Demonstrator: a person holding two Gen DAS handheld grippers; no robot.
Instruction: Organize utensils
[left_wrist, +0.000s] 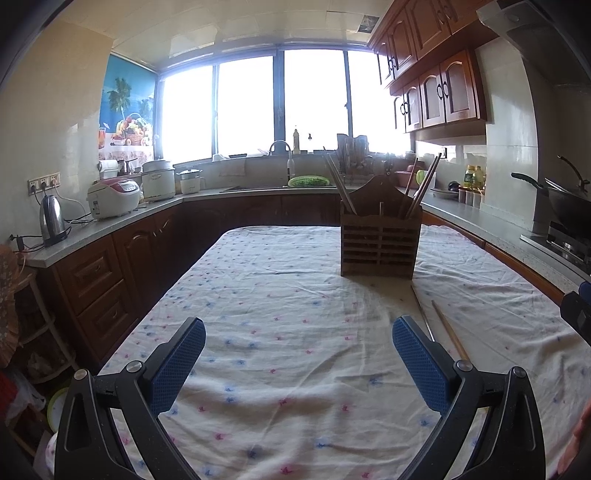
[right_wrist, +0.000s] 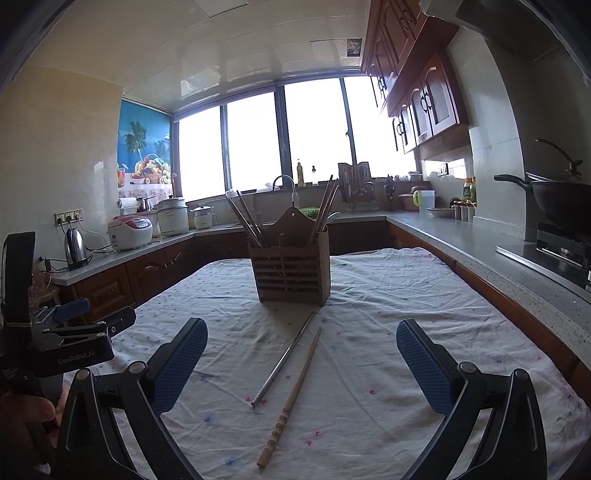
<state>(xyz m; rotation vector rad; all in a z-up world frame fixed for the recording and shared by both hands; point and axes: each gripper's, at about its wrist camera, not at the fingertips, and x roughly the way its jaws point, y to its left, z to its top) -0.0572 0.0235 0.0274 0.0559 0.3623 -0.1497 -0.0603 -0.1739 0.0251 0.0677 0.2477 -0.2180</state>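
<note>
A brown wooden utensil holder (right_wrist: 290, 273) stands on the floral tablecloth with several chopsticks leaning in its two sides; the left wrist view has this holder (left_wrist: 380, 243) ahead to the right. In front of it lie a metal chopstick (right_wrist: 282, 360) and a wooden chopstick (right_wrist: 293, 395), side by side. My right gripper (right_wrist: 301, 363) is open, raised above the cloth, with both chopsticks seen between its fingers. My left gripper (left_wrist: 299, 360) is open over bare cloth, left of the metal chopstick (left_wrist: 423, 310) and wooden chopstick (left_wrist: 448, 328). The left gripper (right_wrist: 70, 321) also shows at the right wrist view's left edge.
The table (left_wrist: 258, 295) is ringed by a grey counter with rice cookers (left_wrist: 114, 197), a kettle (left_wrist: 51, 219), a sink and faucet (left_wrist: 280, 147). A wok (right_wrist: 561, 199) sits on the stove at right. A person's hand (right_wrist: 26, 410) holds the left gripper's handle.
</note>
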